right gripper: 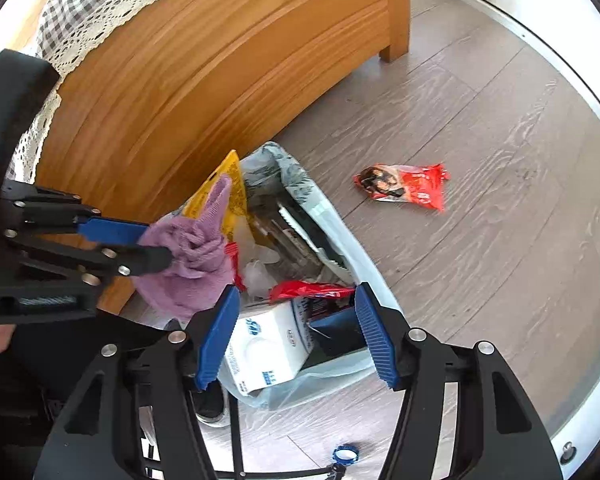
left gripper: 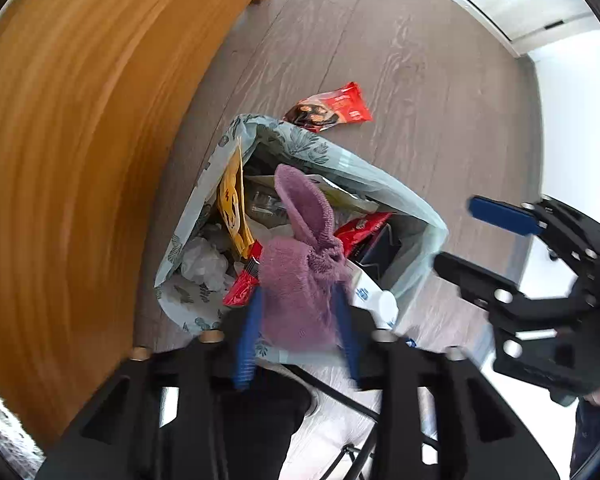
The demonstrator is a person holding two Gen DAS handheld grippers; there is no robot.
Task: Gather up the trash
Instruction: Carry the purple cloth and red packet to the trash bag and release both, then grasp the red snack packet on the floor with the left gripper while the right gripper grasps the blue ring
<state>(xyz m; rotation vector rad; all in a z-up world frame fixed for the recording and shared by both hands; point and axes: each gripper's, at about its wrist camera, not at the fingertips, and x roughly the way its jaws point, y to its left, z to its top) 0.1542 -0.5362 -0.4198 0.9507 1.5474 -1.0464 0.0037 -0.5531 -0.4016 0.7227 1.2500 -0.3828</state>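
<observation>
A pale leaf-print trash bag (left gripper: 300, 144) (right gripper: 328, 216) stands open on the floor, full of wrappers, a yellow packet (left gripper: 232, 200) and a white box (right gripper: 268, 344). A purple cloth (left gripper: 300, 280) (right gripper: 192, 264) hangs over the bag's mouth, bunched loosely between the fingers of my left gripper (left gripper: 298, 292) (right gripper: 158, 244), whose jaws stand apart. My right gripper (right gripper: 296, 292) (left gripper: 456, 232) is open with nothing between its pads, over the bag's near edge above the white box. A red snack wrapper (left gripper: 332, 110) (right gripper: 404, 184) lies on the floor beyond the bag.
A wooden bed frame (left gripper: 80, 160) (right gripper: 220, 60) stands close against the bag's left side, with a checked, lace-edged cover (right gripper: 100, 0) on top. Grey wood floor (right gripper: 480, 260) stretches right to a white baseboard. A blue bottle cap (right gripper: 344, 455) and a shoe (right gripper: 212, 408) are near me.
</observation>
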